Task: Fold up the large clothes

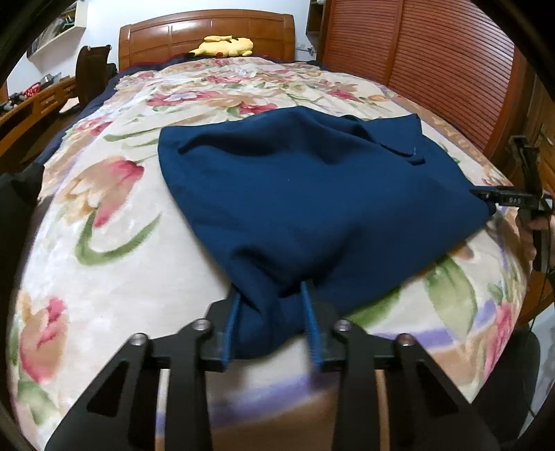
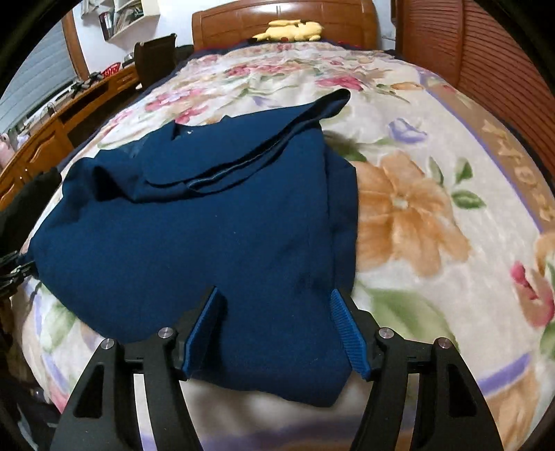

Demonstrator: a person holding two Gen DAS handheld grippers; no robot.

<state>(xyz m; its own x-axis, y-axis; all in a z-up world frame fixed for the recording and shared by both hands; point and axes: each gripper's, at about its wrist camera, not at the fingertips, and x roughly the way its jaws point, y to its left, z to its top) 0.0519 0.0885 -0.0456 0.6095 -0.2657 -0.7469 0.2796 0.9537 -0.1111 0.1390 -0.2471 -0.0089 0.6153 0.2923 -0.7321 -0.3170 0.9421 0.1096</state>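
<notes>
A dark blue garment (image 1: 295, 194) (image 2: 208, 225) lies partly folded on the floral bed cover (image 1: 104, 243), its collar and a folded flap towards the headboard. My left gripper (image 1: 271, 305) is shut on the garment's near left corner, with cloth bunched between its blue pads. My right gripper (image 2: 275, 312) stands open over the near right corner; the cloth lies flat between its wide-set fingers (image 2: 347, 322) without being pinched. In the left wrist view the right gripper (image 1: 503, 197) shows at the garment's right edge. The left gripper (image 2: 14, 274) is a dark shape at the garment's left edge in the right wrist view.
A yellow plush toy (image 1: 225, 45) (image 2: 288, 29) rests by the wooden headboard (image 1: 208, 31). Slatted wooden wardrobe doors (image 1: 433, 69) run along the bed's right side. A wooden desk (image 1: 27, 104) and a dark chair (image 1: 92, 69) stand to the left.
</notes>
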